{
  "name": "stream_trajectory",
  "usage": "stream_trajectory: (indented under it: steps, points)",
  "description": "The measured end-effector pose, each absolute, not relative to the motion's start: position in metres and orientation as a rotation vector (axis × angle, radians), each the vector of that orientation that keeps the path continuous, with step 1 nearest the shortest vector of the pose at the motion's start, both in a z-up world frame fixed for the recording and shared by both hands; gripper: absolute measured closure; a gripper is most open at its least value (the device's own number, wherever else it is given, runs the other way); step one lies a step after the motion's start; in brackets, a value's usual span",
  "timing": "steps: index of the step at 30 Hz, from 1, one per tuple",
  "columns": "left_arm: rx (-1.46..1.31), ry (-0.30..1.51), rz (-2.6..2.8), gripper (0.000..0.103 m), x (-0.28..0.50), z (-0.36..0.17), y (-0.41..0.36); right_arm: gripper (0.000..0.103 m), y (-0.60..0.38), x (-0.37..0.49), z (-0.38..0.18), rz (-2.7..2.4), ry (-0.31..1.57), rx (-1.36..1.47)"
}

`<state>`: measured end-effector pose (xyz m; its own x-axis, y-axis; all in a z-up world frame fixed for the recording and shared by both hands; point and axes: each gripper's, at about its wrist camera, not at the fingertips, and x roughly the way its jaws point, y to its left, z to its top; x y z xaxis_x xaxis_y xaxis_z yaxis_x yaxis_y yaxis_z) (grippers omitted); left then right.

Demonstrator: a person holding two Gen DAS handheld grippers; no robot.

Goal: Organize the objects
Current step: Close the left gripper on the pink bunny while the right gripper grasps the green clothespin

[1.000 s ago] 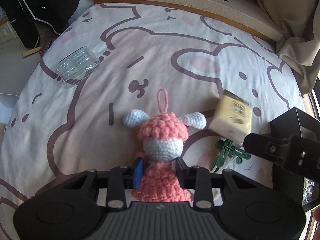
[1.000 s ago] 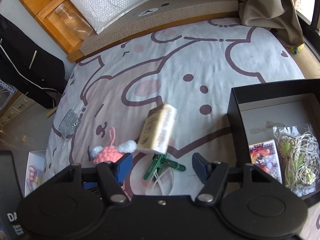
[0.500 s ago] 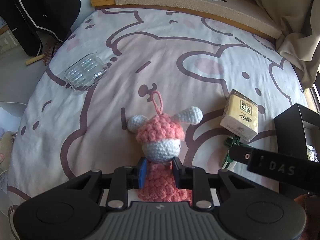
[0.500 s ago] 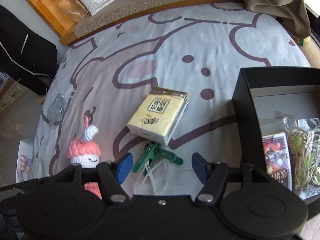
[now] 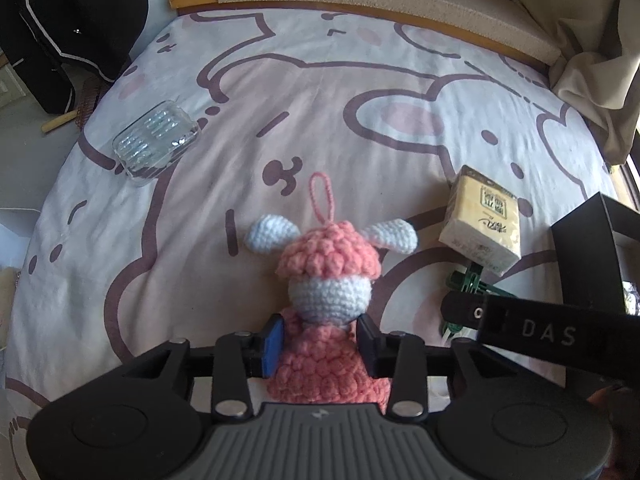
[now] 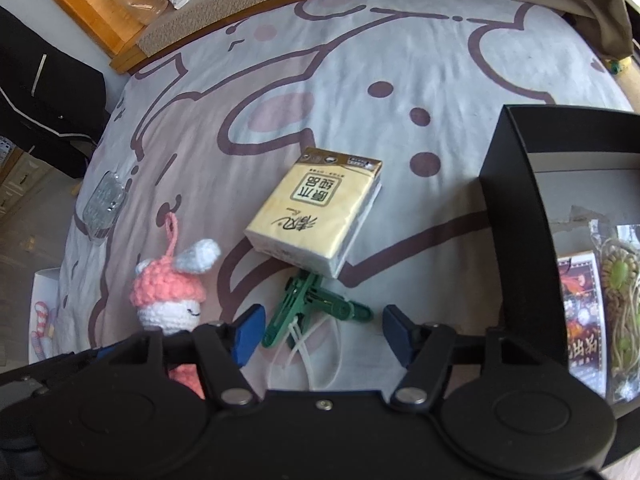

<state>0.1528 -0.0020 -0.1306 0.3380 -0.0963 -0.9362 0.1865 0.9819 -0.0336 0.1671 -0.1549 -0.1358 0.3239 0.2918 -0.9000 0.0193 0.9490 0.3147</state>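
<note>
My left gripper [image 5: 320, 340] is shut on the body of a pink and white crochet doll [image 5: 328, 276], which also shows in the right wrist view [image 6: 170, 300]. My right gripper [image 6: 322, 330] is open and empty, just above the green clips [image 6: 316, 308] with white cords. A yellow tissue pack [image 6: 316, 212] lies on the bed beyond the clips, resting partly on them; it also shows in the left wrist view [image 5: 484, 224]. A black box [image 6: 516, 208] at the right holds a card and a bag of beaded items.
A clear plastic case [image 5: 156, 142] lies at the bed's left side. The cartoon-print sheet [image 5: 320, 120] covers the bed. A beige curtain [image 5: 592, 60] hangs at the far right. A wooden shelf [image 6: 100, 4] and a dark garment [image 5: 72, 28] stand beyond the bed.
The tissue pack dropped from the air and now lies flat on the bed. My left gripper closed on the doll. My right gripper came lower and closer to the green clips.
</note>
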Motion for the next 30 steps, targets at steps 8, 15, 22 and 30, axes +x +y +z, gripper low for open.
stream_trajectory:
  steps: [8,15,22,30]
  points:
    - [0.047,1.228,-0.163,0.068,0.154,-0.127,0.002,0.074,-0.149,0.163,-0.127,0.249,1.259,0.263]
    - [0.034,1.225,-0.145,0.069,0.150,-0.118,0.006,0.082,-0.149,0.158,-0.121,0.240,1.269,0.226]
    - [0.014,1.193,-0.141,0.069,0.143,-0.099,0.006,0.090,-0.151,0.150,-0.107,0.246,1.247,0.220]
    - [-0.002,1.177,-0.141,0.069,0.135,-0.089,0.008,0.087,-0.153,0.138,-0.097,0.248,1.231,0.220]
